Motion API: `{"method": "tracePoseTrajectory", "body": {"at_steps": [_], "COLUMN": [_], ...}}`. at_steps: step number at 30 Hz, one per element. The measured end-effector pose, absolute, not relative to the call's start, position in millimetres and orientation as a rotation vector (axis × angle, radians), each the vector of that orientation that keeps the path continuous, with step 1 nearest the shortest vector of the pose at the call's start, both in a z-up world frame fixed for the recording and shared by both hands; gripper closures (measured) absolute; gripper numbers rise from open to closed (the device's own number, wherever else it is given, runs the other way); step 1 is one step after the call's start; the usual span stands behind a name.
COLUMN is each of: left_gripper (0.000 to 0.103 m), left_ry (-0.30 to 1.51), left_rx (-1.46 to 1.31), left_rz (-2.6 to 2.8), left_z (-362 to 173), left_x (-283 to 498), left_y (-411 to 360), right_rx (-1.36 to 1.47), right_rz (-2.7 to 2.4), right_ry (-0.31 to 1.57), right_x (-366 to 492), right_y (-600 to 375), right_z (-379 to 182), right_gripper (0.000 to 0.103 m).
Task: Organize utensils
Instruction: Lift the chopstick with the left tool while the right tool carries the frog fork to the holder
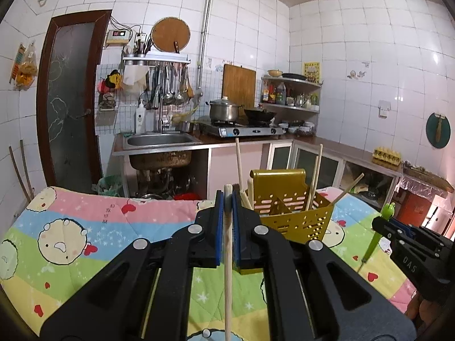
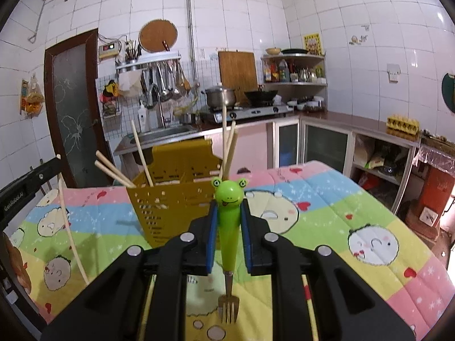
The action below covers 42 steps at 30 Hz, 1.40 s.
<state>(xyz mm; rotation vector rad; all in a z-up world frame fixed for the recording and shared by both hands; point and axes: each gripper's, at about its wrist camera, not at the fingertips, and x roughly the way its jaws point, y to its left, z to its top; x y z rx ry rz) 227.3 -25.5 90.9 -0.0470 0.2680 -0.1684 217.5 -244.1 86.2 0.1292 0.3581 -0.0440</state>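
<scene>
My left gripper (image 1: 227, 199) is shut on a pale wooden chopstick (image 1: 228, 255) that hangs straight down between the blue pads, lifted above the table. Just beyond it stands a gold perforated utensil holder (image 1: 287, 207) with several chopsticks (image 1: 315, 176) leaning in it. My right gripper (image 2: 229, 207) is shut on a fork with a green frog-head handle (image 2: 228, 218), tines (image 2: 228, 309) pointing down. The same holder (image 2: 170, 196) stands ahead and left of it. In the left wrist view the right gripper (image 1: 384, 221) with the frog fork shows at the right edge; in the right wrist view the left gripper's chopstick (image 2: 69, 227) shows at the left.
The table is covered by a pastel cartoon-print quilt (image 1: 85, 227). Behind it are a steel sink (image 1: 160, 140), a gas stove with a pot and a wok (image 1: 241, 128), hanging ladles, a corner shelf of bottles and an egg tray (image 1: 386, 155) on the counter.
</scene>
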Motion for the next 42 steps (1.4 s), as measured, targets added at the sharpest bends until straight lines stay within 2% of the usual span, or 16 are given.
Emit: {"method": "tracePoseTrajectory", "body": {"at_steps": [42], "left_gripper": [0.098], "left_ry": [0.183], "left_rx": [-0.072], "left_rz": [-0.229], "left_z": [114], "left_x": [225], "left_y": [-35], "right_rx": [0.113], "right_rz": [0.006], "right_ry": [0.296], "right_x": [230], "right_y": [-239], "right_z": [99], "right_gripper": [0.087]}}
